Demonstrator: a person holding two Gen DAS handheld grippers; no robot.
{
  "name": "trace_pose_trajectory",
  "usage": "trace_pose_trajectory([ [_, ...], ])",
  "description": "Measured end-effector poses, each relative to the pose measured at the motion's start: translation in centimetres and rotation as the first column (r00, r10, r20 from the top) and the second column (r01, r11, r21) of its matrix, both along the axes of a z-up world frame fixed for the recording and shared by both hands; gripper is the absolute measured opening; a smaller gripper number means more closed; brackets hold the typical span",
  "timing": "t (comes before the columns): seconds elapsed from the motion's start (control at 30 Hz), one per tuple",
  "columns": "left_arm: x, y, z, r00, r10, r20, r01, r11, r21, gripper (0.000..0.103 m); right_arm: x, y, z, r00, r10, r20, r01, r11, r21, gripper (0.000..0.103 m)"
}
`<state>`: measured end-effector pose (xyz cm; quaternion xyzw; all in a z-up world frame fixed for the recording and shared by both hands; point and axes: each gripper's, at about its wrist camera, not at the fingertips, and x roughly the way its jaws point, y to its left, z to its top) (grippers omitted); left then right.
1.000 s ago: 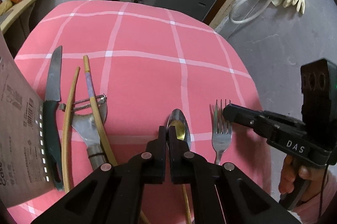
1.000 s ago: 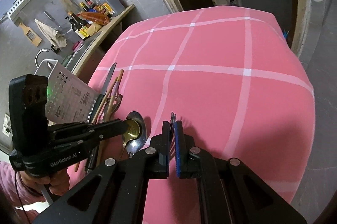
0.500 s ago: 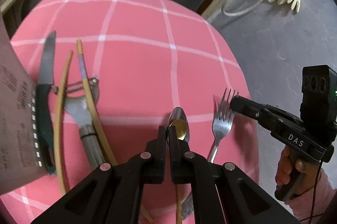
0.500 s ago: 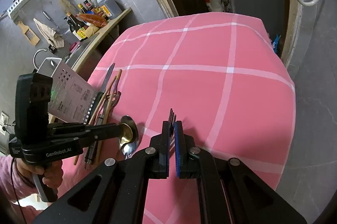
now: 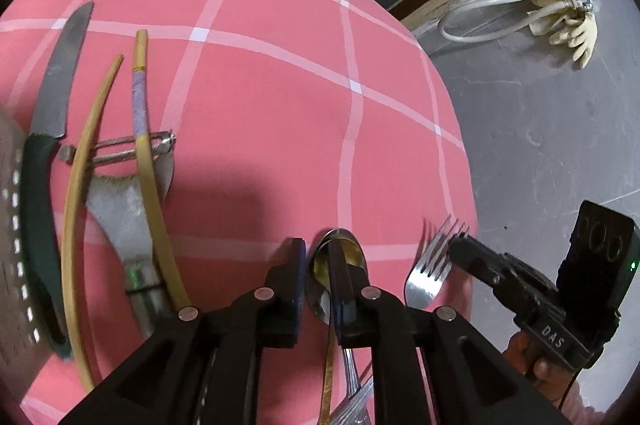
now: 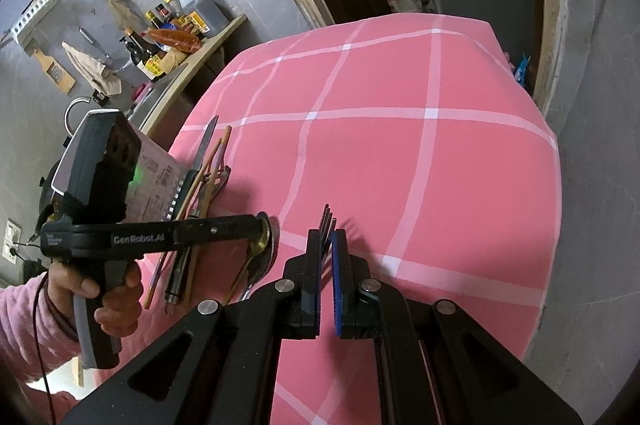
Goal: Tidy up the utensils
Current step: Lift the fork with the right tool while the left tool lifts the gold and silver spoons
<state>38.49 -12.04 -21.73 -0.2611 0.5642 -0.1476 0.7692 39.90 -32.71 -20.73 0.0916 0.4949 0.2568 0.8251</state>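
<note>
The left gripper (image 5: 316,267) has just been opening its jaws, and a narrow gap now shows between them. The spoons (image 5: 338,261), a gold one nested in a silver one, lie in that gap with their bowls just past the fingertips; the pads no longer seem to press them. Their long axis runs back under the jaws toward the near edge of the worktop (image 5: 280,85), nearly in line with the fingers. From the right wrist view the bowls sit low at the cloth, so I judge this a set-down, with lifting clear as the next step.

The right gripper (image 6: 327,257) is clamped on the fork (image 5: 430,265), tines pointing past the fingertips toward the far edge and the handle running back toward the near edge. The fork is just beside the spoons, on the side of the worktop's right edge, roughly parallel to them. This hand is the nearer one for laying the fork next to the spoons, and a short drop looks like all it needs.

Both grippers tilt steeply down at the near edge, side by side.

Toward the left edge lie the chopsticks (image 5: 144,153) across a peeler (image 5: 124,193), then a knife (image 5: 48,129), all lengthwise like the spoons. A box (image 6: 156,177) stands past the knife.
</note>
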Motion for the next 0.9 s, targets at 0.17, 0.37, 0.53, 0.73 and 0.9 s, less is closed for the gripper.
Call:
trace_pose_trajectory([
  [0.17, 0.6, -1.0, 0.2, 1.000, -0.022, 0.011, 0.022, 1.000, 0.016, 0.012, 0.1, 0.0, -0.2, 1.000, -0.001, -0.002, 0.001, 1.000, 0.003, 0.005],
  [0.37, 0.6, -0.8, 0.7, 0.999, -0.030, 0.019, 0.030, 1.000, 0.002, 0.019, 0.1, 0.0, -0.3, 1.000, 0.000, -0.005, 0.000, 1.000, 0.002, 0.005],
  [0.53, 0.5, -1.7, 0.5, 0.997, -0.070, 0.024, 0.069, 0.996, 0.053, 0.023, 0.1, 0.1, -0.3, 1.000, 0.000, -0.005, 0.000, 1.000, 0.002, 0.005],
  [0.73, 0.9, -2.2, 0.6, 0.996, -0.086, 0.029, 0.082, 0.990, 0.117, 0.010, 0.2, 0.5, -0.5, 1.000, 0.001, -0.006, -0.001, 1.000, -0.005, 0.005],
  [0.9, 0.3, -2.1, 2.2, 0.991, -0.104, 0.079, 0.089, 0.981, 0.175, 0.005, -0.3, 0.8, 0.3, 0.999, -0.004, 0.035, 0.006, 0.999, -0.033, 0.005],
])
